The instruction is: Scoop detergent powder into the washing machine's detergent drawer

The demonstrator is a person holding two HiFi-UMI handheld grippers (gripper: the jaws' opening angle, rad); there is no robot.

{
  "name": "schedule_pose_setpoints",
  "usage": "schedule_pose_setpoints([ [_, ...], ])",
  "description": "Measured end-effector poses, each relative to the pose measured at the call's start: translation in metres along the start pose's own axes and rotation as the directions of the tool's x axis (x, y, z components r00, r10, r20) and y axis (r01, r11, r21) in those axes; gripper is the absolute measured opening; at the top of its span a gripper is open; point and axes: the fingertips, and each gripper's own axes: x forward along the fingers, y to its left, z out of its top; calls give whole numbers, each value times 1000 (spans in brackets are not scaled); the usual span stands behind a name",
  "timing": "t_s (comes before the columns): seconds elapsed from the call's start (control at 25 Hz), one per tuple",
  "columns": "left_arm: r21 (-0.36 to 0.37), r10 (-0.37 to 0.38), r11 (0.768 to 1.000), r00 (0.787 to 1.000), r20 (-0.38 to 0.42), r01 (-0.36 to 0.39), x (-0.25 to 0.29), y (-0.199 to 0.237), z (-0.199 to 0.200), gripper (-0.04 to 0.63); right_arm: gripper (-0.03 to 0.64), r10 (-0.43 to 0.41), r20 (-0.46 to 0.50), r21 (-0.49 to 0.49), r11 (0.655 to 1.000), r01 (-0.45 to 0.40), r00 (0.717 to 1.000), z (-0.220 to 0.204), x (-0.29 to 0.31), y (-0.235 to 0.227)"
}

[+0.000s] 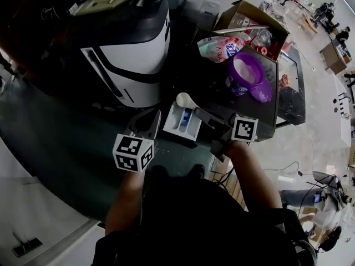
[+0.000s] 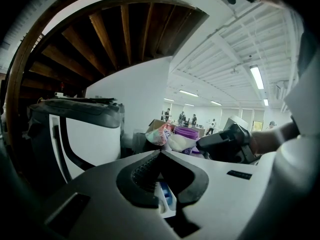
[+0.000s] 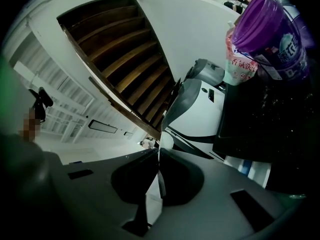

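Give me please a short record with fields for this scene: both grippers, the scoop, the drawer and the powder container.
drawer: white detergent drawer with blue insert, apart from the white and grey washing machine, by the edge of the black table
left gripper: jaws together at the tips; drawer shows under them, hold unclear
right gripper: shut on the handle of the white plastic scoop
scoop bowl: over the drawer's far end
powder: round purple plastic tub, open; purple lid beside it

Cardboard box [image 1: 248,9] (open), wooden stairs [image 2: 107,39] overhead
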Motion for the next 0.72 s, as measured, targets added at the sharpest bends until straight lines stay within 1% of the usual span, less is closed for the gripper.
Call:
schedule_pose_setpoints([
  [0.2, 3, -30, 1000, 1000, -5, 30, -6, 4, -5, 8, 20, -36, 27, 3, 999, 36, 999, -9, 1, -2],
  [0.44, 15, -68, 998, 998, -18, 68, -22, 11, -14, 8, 20, -79, 57, 8, 997, 79, 995, -31, 5, 0],
  [0.56, 14, -85, 996, 996, -31, 85, -25, 15, -21, 8, 20, -105, 57, 7, 994, 105, 993, -40, 8, -4],
  [0.72, 2, -99, 995, 994, -42, 99, -17, 19, -28, 8, 20, -146, 46, 14, 989, 145, 988, -47, 8, -21],
])
